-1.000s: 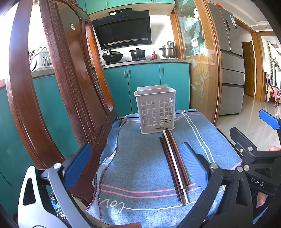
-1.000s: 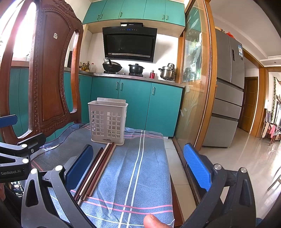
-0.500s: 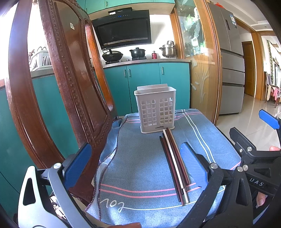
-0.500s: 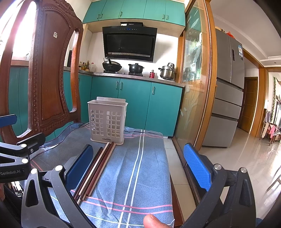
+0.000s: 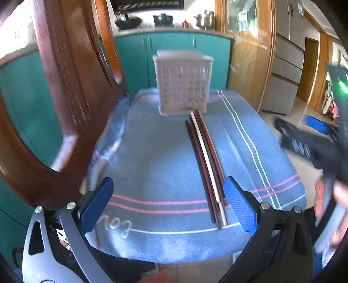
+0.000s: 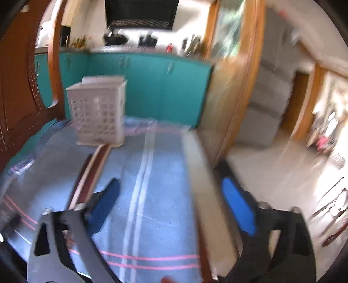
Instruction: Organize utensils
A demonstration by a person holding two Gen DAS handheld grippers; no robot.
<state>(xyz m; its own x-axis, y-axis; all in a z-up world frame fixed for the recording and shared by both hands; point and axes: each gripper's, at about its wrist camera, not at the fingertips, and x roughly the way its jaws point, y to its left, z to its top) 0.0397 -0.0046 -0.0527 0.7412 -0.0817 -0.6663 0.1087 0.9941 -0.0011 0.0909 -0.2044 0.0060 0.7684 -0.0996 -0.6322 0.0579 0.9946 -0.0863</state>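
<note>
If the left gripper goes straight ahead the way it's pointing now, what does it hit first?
Probably the blue cloth: the open left gripper looks along it toward the white basket. The chopsticks lie just inside its right finger; depth is unclear.

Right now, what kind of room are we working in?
Most likely a home kitchen with a dining corner: teal cabinets under a counter with pots, a fridge to the right, and a carved wooden chair beside the cloth-covered table.
</note>
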